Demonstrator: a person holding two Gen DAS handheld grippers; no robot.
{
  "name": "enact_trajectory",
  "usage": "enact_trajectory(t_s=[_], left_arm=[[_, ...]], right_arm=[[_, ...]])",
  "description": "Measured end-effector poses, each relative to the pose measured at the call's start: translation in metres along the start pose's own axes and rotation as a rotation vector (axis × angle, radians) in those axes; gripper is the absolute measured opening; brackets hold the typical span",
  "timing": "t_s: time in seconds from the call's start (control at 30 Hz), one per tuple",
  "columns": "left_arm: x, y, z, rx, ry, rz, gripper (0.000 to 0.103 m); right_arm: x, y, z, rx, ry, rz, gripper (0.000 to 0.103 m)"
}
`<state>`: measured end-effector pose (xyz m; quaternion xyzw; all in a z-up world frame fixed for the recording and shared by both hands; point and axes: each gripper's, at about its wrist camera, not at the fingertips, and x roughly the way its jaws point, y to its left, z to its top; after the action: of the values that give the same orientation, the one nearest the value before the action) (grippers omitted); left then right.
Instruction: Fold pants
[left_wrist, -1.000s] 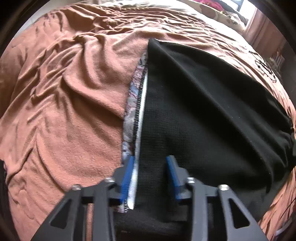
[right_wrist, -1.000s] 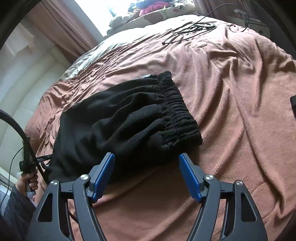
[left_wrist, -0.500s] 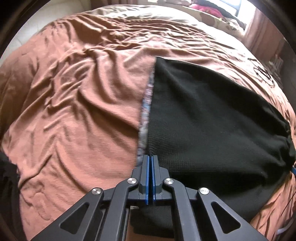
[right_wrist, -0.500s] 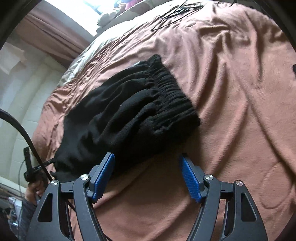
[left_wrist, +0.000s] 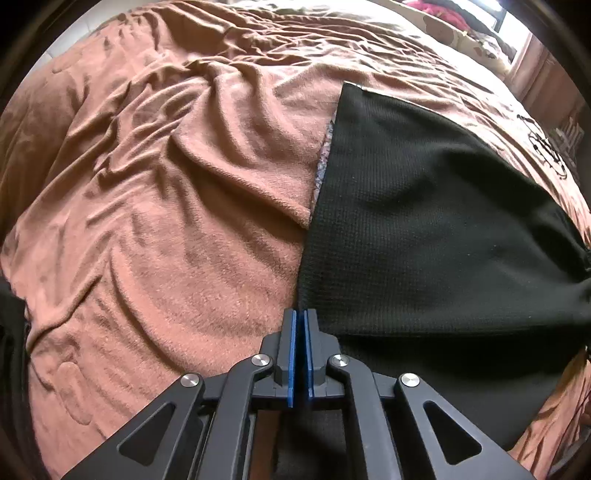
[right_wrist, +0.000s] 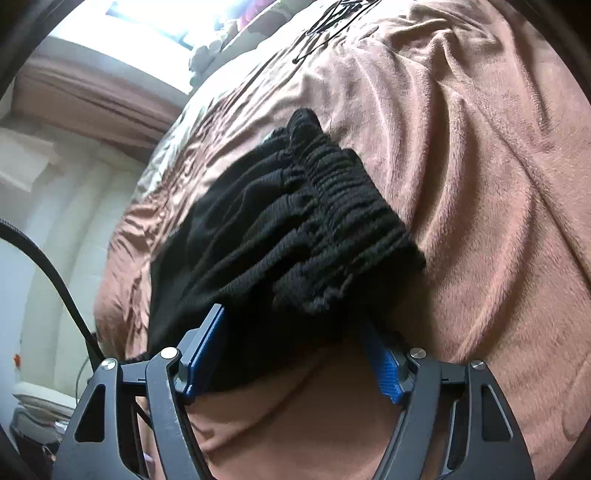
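Observation:
Black pants (left_wrist: 424, 229) lie folded lengthwise on a brown bedspread (left_wrist: 166, 221). My left gripper (left_wrist: 299, 314) is shut on the pants' leg-end edge, and the black cloth runs down between its blue pads. A thin patterned strip (left_wrist: 323, 158) shows along that edge. In the right wrist view the gathered elastic waistband (right_wrist: 343, 206) faces me. My right gripper (right_wrist: 291, 325) straddles the near corner of the pants (right_wrist: 240, 258). Its jaws are closing with the cloth between them, and its blue pads (right_wrist: 207, 347) are still wide apart.
Thin black cables (right_wrist: 332, 18) lie on the bedspread (right_wrist: 480, 184) beyond the waistband, also seen as a cable tangle (left_wrist: 546, 147). A thick black cord (right_wrist: 55, 280) hangs at the left, beside a pale padded wall. Pillows and clothes (left_wrist: 443, 29) are heaped by the bright window.
The left jaws went from open around the pants' edge to shut on it. The right gripper sank and rolled toward the waistband, whose corner now lies between its fingers.

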<state>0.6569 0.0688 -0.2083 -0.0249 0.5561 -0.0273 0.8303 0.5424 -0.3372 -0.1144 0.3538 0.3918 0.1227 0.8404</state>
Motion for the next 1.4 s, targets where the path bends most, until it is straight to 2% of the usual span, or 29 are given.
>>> enact_trajectory(t_s=[0.07, 0.13, 0.17, 0.2, 0.43, 0.5, 0.6, 0.63, 0.67, 0.73, 0.77, 0.83, 0.87, 0.9, 0.93, 0.97, 1.0, 1.07, 1.17, 1.27, 1.4], left_arm=[[-0.005, 0.004, -0.004, -0.018, 0.002, -0.016, 0.008], [-0.008, 0.007, -0.007, -0.031, 0.0, -0.033, 0.018], [-0.01, 0.009, -0.01, -0.039, 0.0, -0.042, 0.027], [-0.012, 0.011, -0.013, -0.049, -0.001, -0.05, 0.034], [-0.032, 0.026, -0.039, -0.141, -0.025, -0.135, 0.035], [-0.038, 0.028, -0.043, -0.151, -0.043, -0.158, 0.041], [-0.043, 0.027, -0.045, -0.156, -0.057, -0.178, 0.045], [-0.045, 0.026, -0.046, -0.154, -0.064, -0.177, 0.045], [-0.046, 0.025, -0.046, -0.151, -0.071, -0.184, 0.047], [-0.047, 0.022, -0.047, -0.146, -0.073, -0.203, 0.054], [-0.046, 0.02, -0.046, -0.141, -0.071, -0.205, 0.054], [-0.043, 0.012, -0.047, -0.109, -0.061, -0.188, 0.054], [-0.041, 0.008, -0.047, -0.095, -0.054, -0.168, 0.046], [-0.039, 0.007, -0.047, -0.088, -0.05, -0.148, 0.026], [-0.038, 0.006, -0.047, -0.083, -0.043, -0.125, 0.018], [-0.038, 0.005, -0.047, -0.08, -0.041, -0.116, 0.009], [-0.04, 0.006, -0.048, -0.081, -0.047, -0.118, 0.007], [-0.045, 0.01, -0.048, -0.092, -0.064, -0.13, 0.004], [-0.053, 0.021, -0.05, -0.148, -0.088, -0.176, 0.004], [-0.047, 0.029, -0.056, -0.195, -0.073, -0.194, 0.004], [-0.038, 0.036, -0.065, -0.238, -0.05, -0.233, 0.007]], right_arm=[[0.0, -0.006, -0.001, 0.022, -0.016, 0.002, 0.04], [-0.002, -0.014, 0.0, 0.047, -0.028, 0.008, 0.025], [-0.005, -0.016, 0.0, 0.048, -0.035, 0.011, 0.02], [-0.008, -0.017, -0.001, 0.043, -0.044, 0.012, 0.019], [-0.019, -0.009, -0.011, -0.008, -0.073, -0.005, 0.017], [-0.015, -0.004, -0.01, -0.016, -0.062, -0.008, 0.018], [-0.014, -0.005, -0.009, -0.001, -0.046, 0.005, 0.027], [-0.015, -0.006, -0.008, 0.002, -0.045, 0.013, 0.036], [-0.017, -0.008, -0.005, 0.006, -0.048, 0.019, 0.049], [-0.023, -0.012, -0.004, 0.021, -0.069, 0.036, 0.069], [-0.027, -0.016, -0.004, 0.031, -0.086, 0.046, 0.07], [-0.03, -0.023, -0.003, 0.059, -0.105, 0.069, 0.07], [-0.028, -0.028, -0.002, 0.08, -0.101, 0.08, 0.07], [-0.025, -0.032, -0.002, 0.098, -0.097, 0.088, 0.07], [-0.021, -0.036, -0.002, 0.117, -0.091, 0.089, 0.07], [-0.018, -0.038, -0.001, 0.124, -0.087, 0.083, 0.065], [-0.016, -0.037, -0.001, 0.125, -0.085, 0.075, 0.059], [-0.013, -0.036, -0.001, 0.109, -0.084, 0.06, 0.037], [-0.015, -0.033, 0.001, 0.091, -0.096, 0.064, 0.023], [-0.023, -0.026, 0.002, 0.053, -0.125, 0.044, 0.018], [-0.027, -0.023, 0.001, 0.042, -0.14, 0.04, 0.018]])
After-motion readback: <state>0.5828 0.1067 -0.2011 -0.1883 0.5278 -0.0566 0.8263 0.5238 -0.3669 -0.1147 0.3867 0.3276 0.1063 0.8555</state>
